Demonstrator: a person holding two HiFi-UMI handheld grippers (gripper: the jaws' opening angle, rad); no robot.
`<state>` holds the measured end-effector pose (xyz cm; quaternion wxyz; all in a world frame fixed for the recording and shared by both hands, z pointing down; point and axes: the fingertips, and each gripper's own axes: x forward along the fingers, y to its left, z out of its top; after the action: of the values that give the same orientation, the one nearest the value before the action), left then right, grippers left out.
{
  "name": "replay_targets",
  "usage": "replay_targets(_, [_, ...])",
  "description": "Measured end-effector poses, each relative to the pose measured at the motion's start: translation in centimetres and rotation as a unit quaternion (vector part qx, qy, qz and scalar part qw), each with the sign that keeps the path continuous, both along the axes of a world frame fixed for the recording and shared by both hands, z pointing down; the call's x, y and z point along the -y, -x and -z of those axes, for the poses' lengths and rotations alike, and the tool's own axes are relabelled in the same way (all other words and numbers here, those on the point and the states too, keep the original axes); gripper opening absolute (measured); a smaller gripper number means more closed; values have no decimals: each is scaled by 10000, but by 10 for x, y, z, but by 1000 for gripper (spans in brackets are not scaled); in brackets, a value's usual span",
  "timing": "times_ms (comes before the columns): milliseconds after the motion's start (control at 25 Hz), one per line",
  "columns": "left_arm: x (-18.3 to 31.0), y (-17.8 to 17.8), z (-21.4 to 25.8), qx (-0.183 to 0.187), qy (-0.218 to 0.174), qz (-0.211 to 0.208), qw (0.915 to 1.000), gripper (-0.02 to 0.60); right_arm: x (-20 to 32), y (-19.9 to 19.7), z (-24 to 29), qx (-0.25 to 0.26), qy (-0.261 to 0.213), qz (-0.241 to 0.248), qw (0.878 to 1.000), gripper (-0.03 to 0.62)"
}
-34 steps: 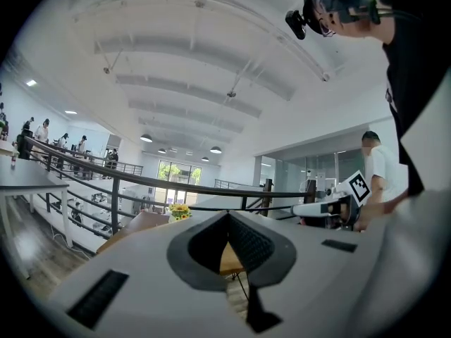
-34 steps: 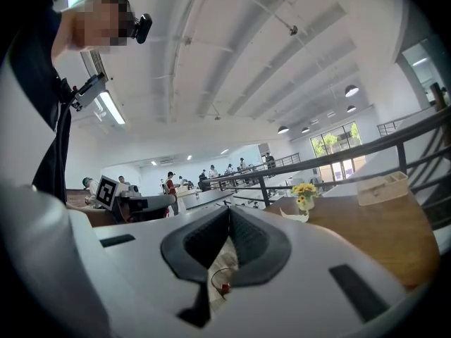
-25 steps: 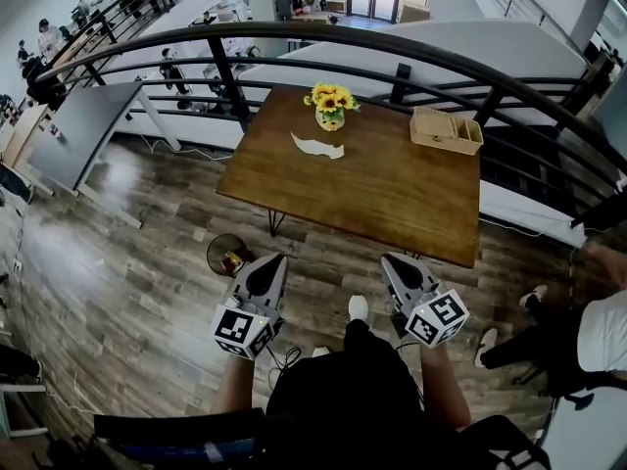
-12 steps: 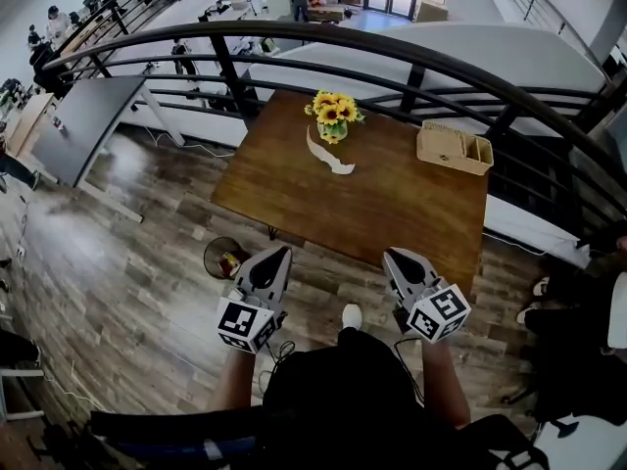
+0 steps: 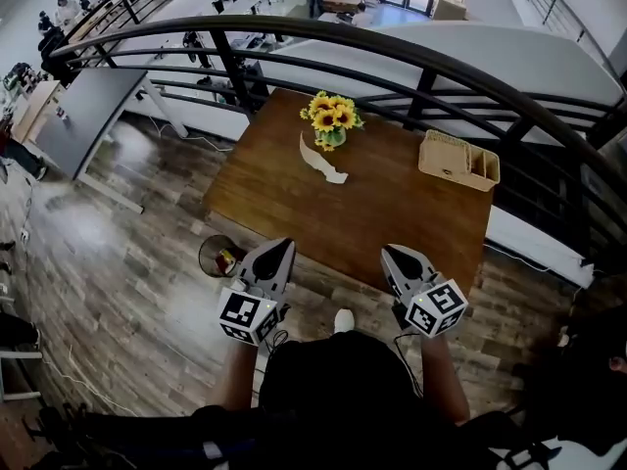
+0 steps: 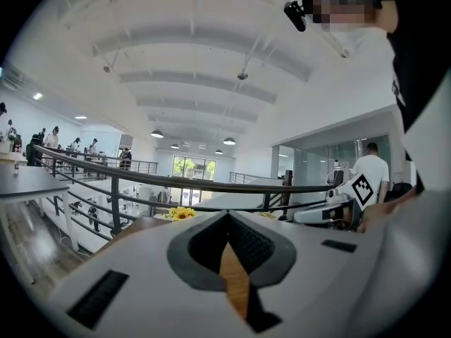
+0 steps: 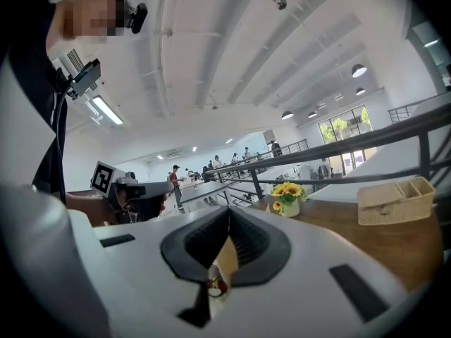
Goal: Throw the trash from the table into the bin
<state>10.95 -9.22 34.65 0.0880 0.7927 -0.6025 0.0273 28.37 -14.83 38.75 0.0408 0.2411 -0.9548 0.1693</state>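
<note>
A white paper scrap (image 5: 321, 161), judged light, limp and best pinched at one end, is seen on the table (image 5: 392, 213) beside the flowers (image 5: 330, 116), with the left gripper (image 5: 281, 248) and right gripper (image 5: 393, 255) closed on nothing.

Near side of the table open
The near half of the table (image 5: 392, 218) was left bare; its far edge was crowded by flowers (image 5: 330, 117), a basket (image 5: 458, 160) and the railing (image 5: 392, 47).

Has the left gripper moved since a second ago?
Yes. The left gripper has come forward toward the brown wooden table; its tip now nearly reaches the near edge.
</note>
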Motion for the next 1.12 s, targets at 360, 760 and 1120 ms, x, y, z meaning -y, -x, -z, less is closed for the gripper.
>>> replay_targets(360, [38, -9, -3, -24, 111, 199, 9997, 11, 41, 3, -5, -35, 80, 379, 9992, 12])
replay_targets(760, [38, -4, -21, -6, 336, 651, 9973, 11, 44, 7, -12, 60, 178, 588, 9981, 12])
replay_targets(1120, [67, 1, -32, -9, 359, 315, 9989, 12, 54, 15, -11, 96, 153, 348, 9992, 12])
